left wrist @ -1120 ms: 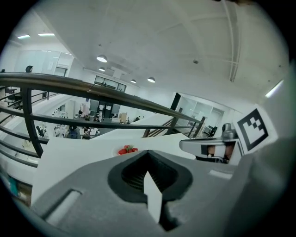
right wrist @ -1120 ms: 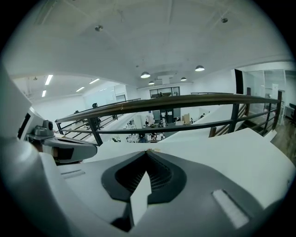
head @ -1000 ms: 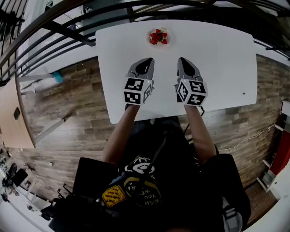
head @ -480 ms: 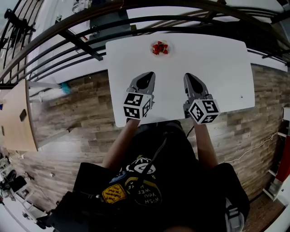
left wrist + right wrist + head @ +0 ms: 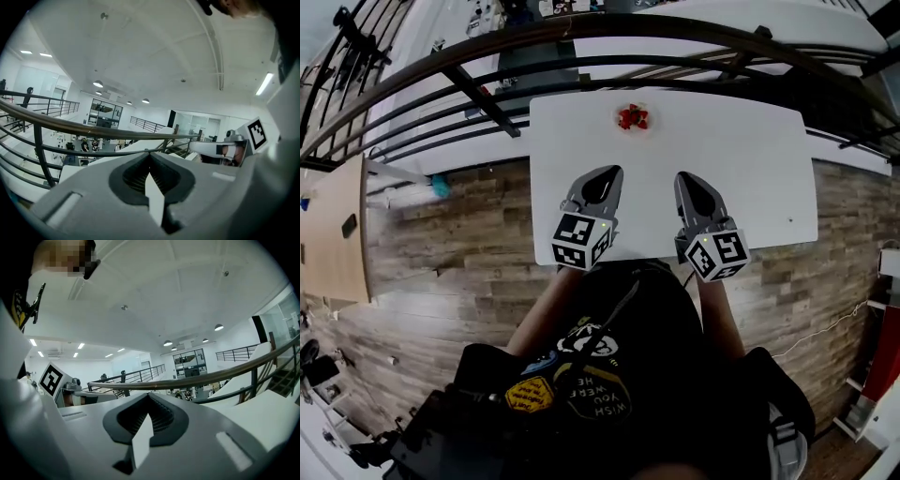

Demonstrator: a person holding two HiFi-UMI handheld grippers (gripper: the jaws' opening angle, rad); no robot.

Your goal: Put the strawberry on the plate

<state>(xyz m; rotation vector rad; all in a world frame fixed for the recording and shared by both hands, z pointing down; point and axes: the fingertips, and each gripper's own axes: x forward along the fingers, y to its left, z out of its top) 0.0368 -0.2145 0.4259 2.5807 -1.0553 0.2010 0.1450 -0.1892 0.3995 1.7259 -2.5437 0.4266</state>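
Left tool jaws together (nothing between); dark railing beyond.

left tongs closed, right tongs closed

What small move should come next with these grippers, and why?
Probably just lower both to rest near the table's near edge. The strawberries already lie on the plate at the far edge, and the left gripper and right gripper are shut, empty, well short of it.
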